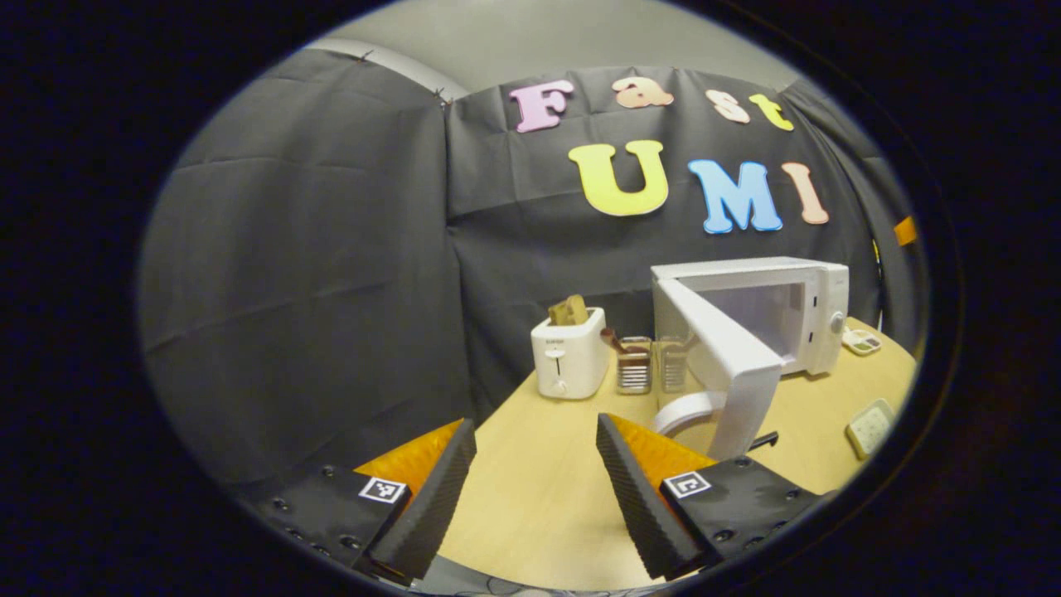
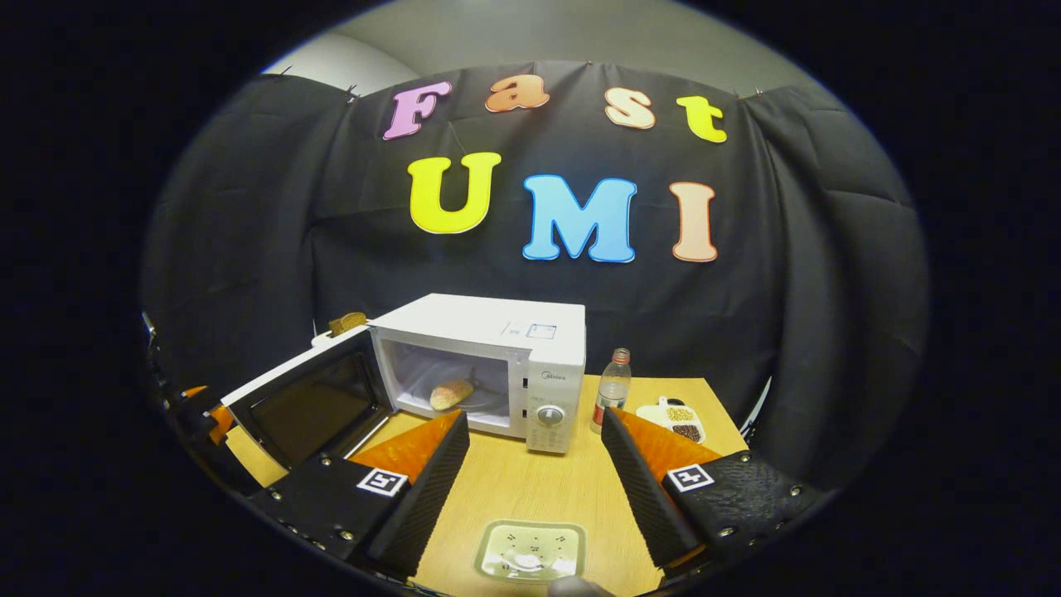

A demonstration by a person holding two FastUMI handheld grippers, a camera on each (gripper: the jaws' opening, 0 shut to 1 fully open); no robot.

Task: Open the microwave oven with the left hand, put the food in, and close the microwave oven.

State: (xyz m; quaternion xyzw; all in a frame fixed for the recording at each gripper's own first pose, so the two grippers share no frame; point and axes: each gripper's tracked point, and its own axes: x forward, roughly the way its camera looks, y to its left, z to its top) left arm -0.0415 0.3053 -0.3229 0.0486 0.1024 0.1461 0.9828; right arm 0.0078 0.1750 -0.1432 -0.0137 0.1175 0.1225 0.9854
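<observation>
The white microwave (image 2: pixel 530 365) stands on the wooden table with its door (image 2: pixel 311 406) swung wide open to the left. A bread roll (image 2: pixel 451 394) lies inside the cavity. My right gripper (image 2: pixel 535 431) is open in front of the microwave, holding nothing. In the left gripper view the microwave (image 1: pixel 816 319) is at the right, its open door (image 1: pixel 729 365) edge-on toward me. My left gripper (image 1: pixel 535 435) is open and holds nothing, well short of the door. The left gripper (image 2: pixel 199 414) also peeks in at the far left of the right gripper view, behind the door.
A white toaster (image 1: pixel 568 352) with toast stands left of the microwave, beside two glass jars (image 1: pixel 651 365). A plastic bottle (image 2: pixel 612 390) and a small snack dish (image 2: pixel 675 419) sit right of the microwave. A pale square plate (image 2: pixel 530 551) lies near the table's front edge.
</observation>
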